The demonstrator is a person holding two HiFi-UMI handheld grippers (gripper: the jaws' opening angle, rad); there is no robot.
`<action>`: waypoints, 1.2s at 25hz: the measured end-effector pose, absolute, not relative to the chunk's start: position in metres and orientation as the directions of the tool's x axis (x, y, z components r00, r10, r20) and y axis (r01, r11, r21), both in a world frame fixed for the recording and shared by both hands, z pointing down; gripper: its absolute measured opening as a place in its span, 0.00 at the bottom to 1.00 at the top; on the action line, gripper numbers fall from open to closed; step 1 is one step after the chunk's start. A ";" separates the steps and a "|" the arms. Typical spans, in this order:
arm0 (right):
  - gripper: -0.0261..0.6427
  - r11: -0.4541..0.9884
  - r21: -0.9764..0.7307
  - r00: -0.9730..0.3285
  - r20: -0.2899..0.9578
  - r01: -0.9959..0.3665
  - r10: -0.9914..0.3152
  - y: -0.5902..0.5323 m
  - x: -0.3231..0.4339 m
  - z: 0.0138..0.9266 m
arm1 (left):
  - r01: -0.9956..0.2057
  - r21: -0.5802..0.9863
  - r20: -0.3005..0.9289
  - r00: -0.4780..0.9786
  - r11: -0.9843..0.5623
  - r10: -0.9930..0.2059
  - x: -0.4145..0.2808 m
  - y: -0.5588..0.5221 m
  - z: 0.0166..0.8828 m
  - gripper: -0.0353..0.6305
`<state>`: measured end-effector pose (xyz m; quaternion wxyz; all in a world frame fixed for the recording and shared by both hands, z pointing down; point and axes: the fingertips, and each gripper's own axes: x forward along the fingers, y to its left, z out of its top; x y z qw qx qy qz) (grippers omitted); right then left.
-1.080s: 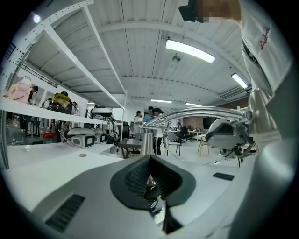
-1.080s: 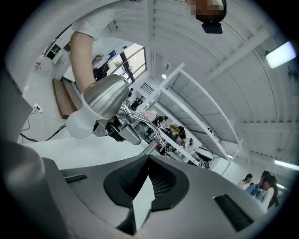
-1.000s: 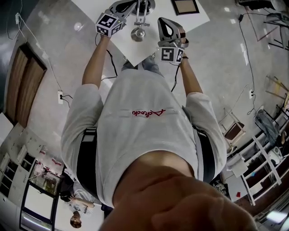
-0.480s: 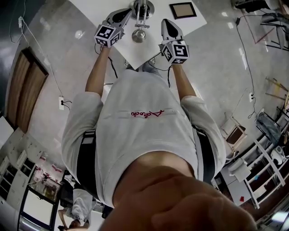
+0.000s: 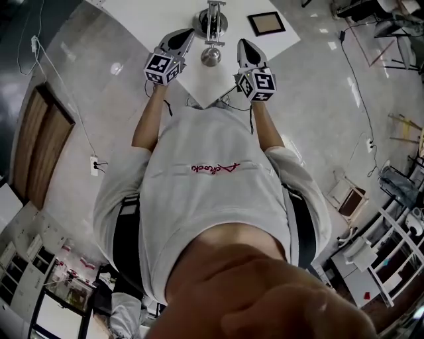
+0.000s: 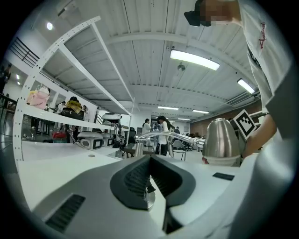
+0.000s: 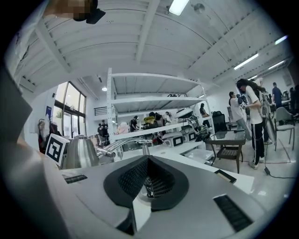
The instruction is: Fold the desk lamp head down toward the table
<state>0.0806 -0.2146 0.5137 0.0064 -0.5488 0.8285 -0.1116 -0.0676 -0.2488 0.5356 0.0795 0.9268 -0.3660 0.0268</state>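
1. Here, the lamp head (image 5: 211, 56) sits above the table (image 5: 152, 20), between both grippers.
2. Left gripper (image 5: 185, 34): jaws closed, empty; right gripper (image 5: 243, 46): likewise; probably flanking the head ready to press it down.

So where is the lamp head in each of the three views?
Head view: lamp head, top centre, over the white table.
Left gripper view: lamp head, right of centre.
Right gripper view: lamp head, left of centre.
Shared landmark: the lamp arm running to it, seen in all three.
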 end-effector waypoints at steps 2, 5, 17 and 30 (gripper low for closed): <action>0.06 0.362 -0.190 -0.387 0.114 -0.912 -0.915 -0.210 0.078 0.514 | -0.674 0.128 0.110 0.739 -0.727 -0.665 -0.068 -0.244 0.536 0.09; 0.06 0.352 -0.183 -0.376 0.117 -0.918 -0.919 -0.204 0.073 0.515 | -0.662 0.133 0.107 0.750 -0.738 -0.653 -0.069 -0.238 0.536 0.09; 0.06 0.399 -0.174 -0.421 0.112 -0.900 -0.900 -0.177 0.070 0.516 | -0.685 0.117 0.111 0.728 -0.719 -0.676 -0.066 -0.205 0.532 0.09; 0.06 0.465 -0.161 -0.483 0.109 -0.871 -0.869 -0.112 0.069 0.519 | -0.737 0.114 0.116 0.676 -0.666 -0.728 -0.060 -0.132 0.536 0.09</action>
